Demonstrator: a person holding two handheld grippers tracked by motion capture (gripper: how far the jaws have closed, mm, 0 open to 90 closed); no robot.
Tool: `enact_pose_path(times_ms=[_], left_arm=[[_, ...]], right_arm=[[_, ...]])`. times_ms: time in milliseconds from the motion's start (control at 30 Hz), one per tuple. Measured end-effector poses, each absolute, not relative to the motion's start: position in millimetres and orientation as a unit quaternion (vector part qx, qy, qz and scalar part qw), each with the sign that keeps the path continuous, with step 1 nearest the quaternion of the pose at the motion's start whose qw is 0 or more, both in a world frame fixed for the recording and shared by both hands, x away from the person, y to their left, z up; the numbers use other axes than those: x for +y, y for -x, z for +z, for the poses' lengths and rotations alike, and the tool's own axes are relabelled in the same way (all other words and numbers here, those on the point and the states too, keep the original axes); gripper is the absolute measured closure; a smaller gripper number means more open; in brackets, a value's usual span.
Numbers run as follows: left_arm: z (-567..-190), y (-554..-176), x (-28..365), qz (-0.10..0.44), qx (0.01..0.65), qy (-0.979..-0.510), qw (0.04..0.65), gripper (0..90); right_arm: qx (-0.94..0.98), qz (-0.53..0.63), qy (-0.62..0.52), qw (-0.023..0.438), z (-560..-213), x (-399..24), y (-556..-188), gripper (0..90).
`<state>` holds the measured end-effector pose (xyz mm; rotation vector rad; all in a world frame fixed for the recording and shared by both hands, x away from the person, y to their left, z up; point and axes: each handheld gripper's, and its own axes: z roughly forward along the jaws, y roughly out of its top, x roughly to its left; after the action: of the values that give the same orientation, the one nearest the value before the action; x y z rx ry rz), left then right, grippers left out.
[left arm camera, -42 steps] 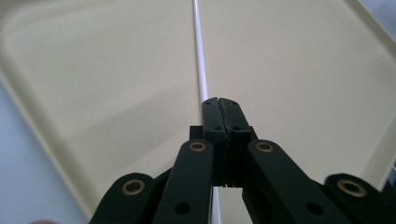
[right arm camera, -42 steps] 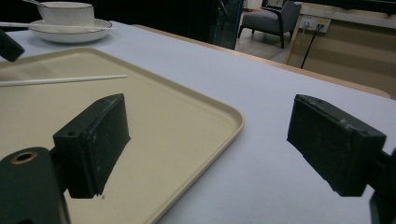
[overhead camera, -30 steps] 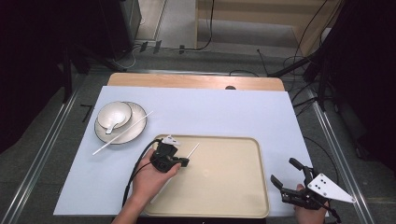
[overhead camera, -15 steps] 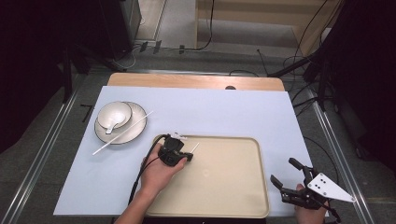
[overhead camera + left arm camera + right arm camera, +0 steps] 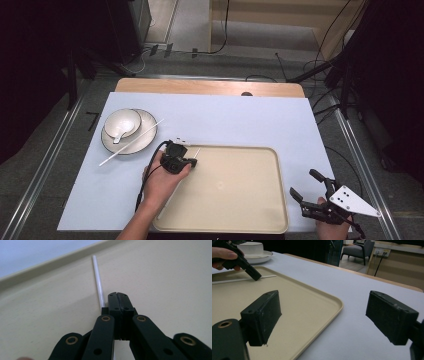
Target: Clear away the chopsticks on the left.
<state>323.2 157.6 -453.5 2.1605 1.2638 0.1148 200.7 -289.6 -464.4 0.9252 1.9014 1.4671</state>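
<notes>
My left gripper (image 5: 192, 161) (image 5: 117, 296) is shut over the far left corner of the beige tray (image 5: 235, 200). A thin white chopstick (image 5: 197, 151) (image 5: 98, 280) is pinched in it and sticks out past the jaw tips, low over the tray floor near the rim. The right gripper view shows that gripper (image 5: 255, 277) with the chopstick (image 5: 268, 277) running out on both sides of it. My right gripper (image 5: 304, 183) (image 5: 323, 312) stands open with nothing between its jaws, just off the tray's right edge.
A white plate (image 5: 145, 137) holding a bowl (image 5: 122, 122) and a spoon (image 5: 119, 135) sits at the left on the pale blue mat (image 5: 250, 120). A second white chopstick (image 5: 132, 143) lies across the plate's rim. Cables and dark stands surround the table.
My left hand has shifted a little over the tray's far left corner, carrying the chopstick with it. The right gripper has stayed where it was.
</notes>
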Motion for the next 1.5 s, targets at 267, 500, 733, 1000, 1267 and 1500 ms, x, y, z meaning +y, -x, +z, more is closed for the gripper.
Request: enact_pose_path(times_ms=[267,500,733,1000,1267,1500], left_arm=[[-453,-323,173,0.053,0.496,-0.808,0.312,90.0],[-451,-322,194,0.064,0.512,-0.799,0.309,90.0],[-451,-319,205,0.068,0.520,-0.793,0.310,90.0],[-451,-315,212,0.069,0.519,-0.793,0.311,90.0],[-453,-313,218,0.061,0.511,-0.795,0.322,90.0],[-450,-311,217,0.062,0.494,-0.810,0.310,90.0]], right_arm=[[0.710,0.546,-0.344,0.279,-465,-289,-201,13.2],[0.709,0.547,-0.346,0.279,-465,-290,-201,13.2],[0.711,0.546,-0.344,0.280,-465,-289,-201,13.2],[0.711,0.545,-0.345,0.280,-465,-288,-201,13.2],[0.711,0.542,-0.345,0.288,-464,-289,-199,13.2],[0.711,0.541,-0.344,0.290,-464,-288,-199,13.2]])
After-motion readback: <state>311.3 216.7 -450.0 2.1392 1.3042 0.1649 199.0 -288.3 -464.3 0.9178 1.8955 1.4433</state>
